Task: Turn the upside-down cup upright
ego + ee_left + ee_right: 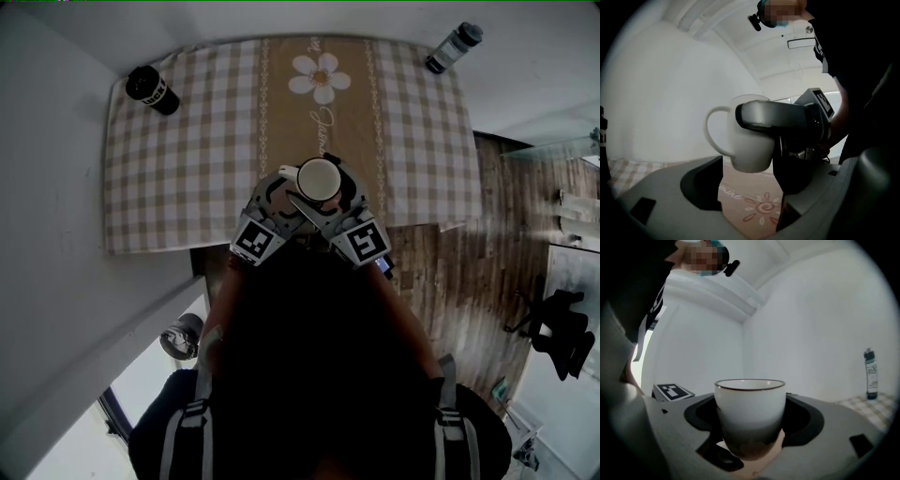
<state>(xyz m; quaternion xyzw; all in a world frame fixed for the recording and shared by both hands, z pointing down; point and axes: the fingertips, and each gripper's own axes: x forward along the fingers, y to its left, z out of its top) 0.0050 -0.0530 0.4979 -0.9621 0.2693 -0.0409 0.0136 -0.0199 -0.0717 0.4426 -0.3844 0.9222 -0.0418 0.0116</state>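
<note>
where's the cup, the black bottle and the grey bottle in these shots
cup [750, 404]: right gripper view, on its white side wall.
black bottle [155, 92]: head view, on the middle of its body.
grey bottle [452, 49]: head view, on the middle of its body.

Plain white walls [56, 141] on two sides of a rectangular table in beige-and-white checked cloth [187, 141]. Dark wooden plank floor [469, 281] at right, bearing a black office chair [562, 333].

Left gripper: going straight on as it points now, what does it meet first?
Most likely the white ceramic handled cup, held upright in the right gripper just ahead of the left gripper's open jaws and slightly above them. Depth is unclear; the right gripper's grey finger may touch first.
</note>
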